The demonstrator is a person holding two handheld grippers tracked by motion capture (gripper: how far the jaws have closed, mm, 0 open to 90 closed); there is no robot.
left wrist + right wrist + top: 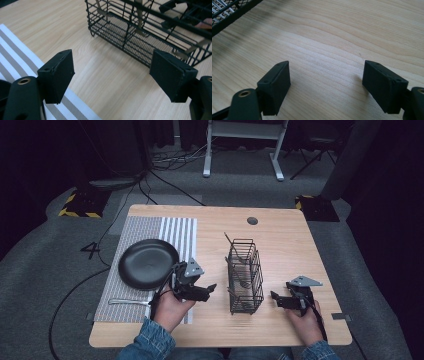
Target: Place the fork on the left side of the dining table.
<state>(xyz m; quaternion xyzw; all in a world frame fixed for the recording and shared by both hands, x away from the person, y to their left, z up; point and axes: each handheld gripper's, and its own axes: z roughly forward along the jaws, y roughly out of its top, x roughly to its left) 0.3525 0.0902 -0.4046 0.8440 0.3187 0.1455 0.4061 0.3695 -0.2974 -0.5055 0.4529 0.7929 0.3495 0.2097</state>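
Wire basket (245, 276): black, on wooden tabletop (285, 240), between both tools.
Left tool (212, 288): released, empty, beside basket.
Right tool (274, 296): released, empty.

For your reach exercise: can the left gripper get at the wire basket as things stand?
Probably yes. The left gripper is open and faces the basket, with bare table between them and nothing in the way.

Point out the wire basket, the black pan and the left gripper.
wire basket (245, 276): high view, on its near long side wall.
black pan (148, 264): high view, on the middle of its dark inner surface.
left gripper (111, 75): left gripper view, midway between its open fingertips.
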